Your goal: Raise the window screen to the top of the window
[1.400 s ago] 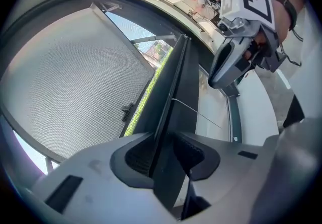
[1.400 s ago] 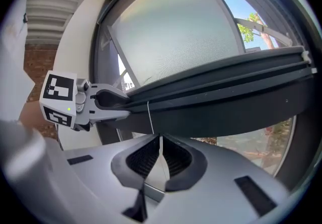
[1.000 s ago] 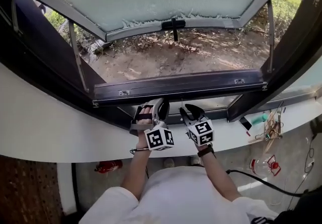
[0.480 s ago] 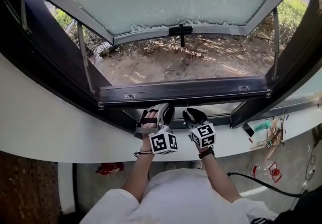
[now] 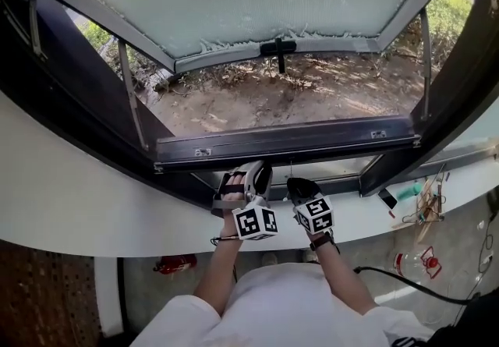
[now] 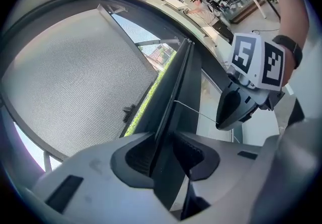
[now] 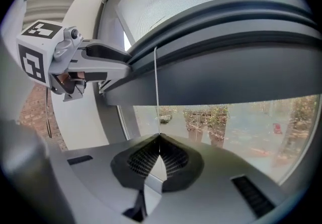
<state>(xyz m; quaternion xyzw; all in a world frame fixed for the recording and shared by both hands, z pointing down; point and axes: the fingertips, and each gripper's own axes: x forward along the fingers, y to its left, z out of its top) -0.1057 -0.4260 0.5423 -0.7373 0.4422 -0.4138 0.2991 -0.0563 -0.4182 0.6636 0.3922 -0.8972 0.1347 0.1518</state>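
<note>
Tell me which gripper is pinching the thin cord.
The right gripper: its jaws are shut on the thin cord hanging from the dark bar. The left gripper clamps the bar's edge instead.

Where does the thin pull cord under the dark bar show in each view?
Head view: pull cord hangs mid-frame under the dark bar, above the right claw.
Left gripper view: cord runs right of centre to that claw.
Right gripper view: cord vertical, centre, pinched in the claw.
Shared landmark: the dark bar.

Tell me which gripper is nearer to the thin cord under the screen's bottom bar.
Right. The right gripper pinches the cord; the left gripper grips the bottom bar beside it.
</note>
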